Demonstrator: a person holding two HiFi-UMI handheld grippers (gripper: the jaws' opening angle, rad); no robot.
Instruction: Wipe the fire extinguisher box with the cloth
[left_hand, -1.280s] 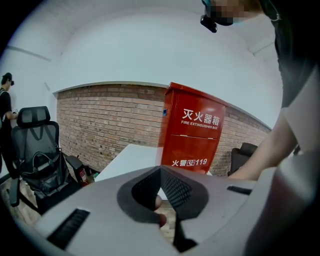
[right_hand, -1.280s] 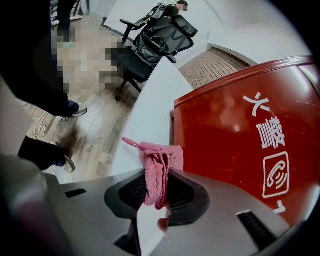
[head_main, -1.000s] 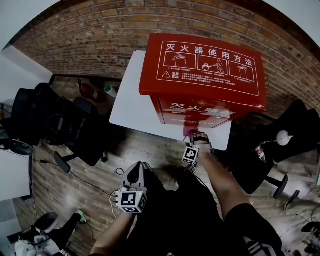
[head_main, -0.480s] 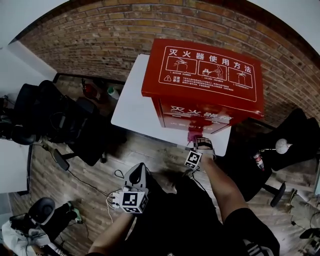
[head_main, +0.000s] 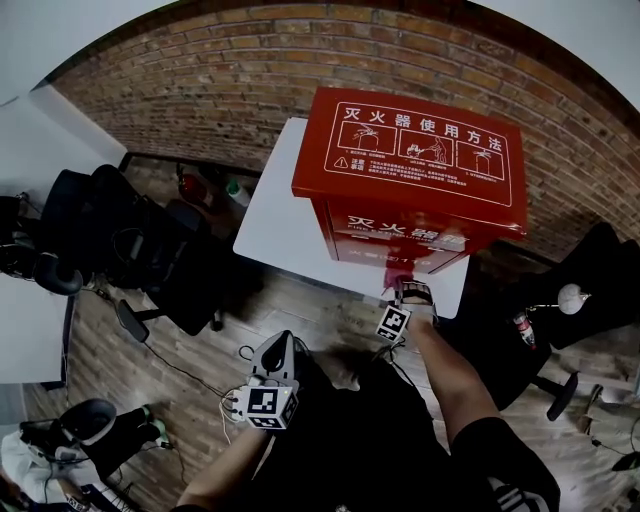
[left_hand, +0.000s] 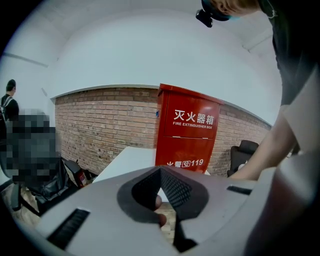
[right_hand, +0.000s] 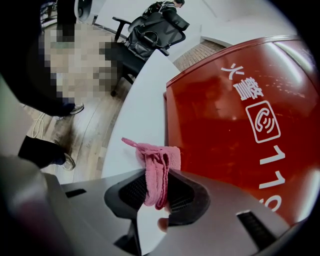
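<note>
Red fire extinguisher box (head_main: 420, 160), head view: right gripper (head_main: 402, 284) at its lower front, left gripper (head_main: 277, 345) low, well apart. Left gripper view: jaws together, empty. Right gripper view: jaws clamp pink cloth (right_hand: 159, 170), box face just right; best pressed flat, strokes overlapping.

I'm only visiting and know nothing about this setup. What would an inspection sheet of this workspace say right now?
Surface: white table; only the box is seen on it.
Job's things: red fire extinguisher box upright on the table; pink cloth at its lower front, contact unclear.
Clutter: red object and bottle on the floor beside the table.
Tools: right tool shut on the cloth; left tool shut, empty, held low and away from the box.
Cables: thin cable across the floor; white wires at the left tool.
Surroundings: brick wall, black office chairs, wooden floor.
</note>
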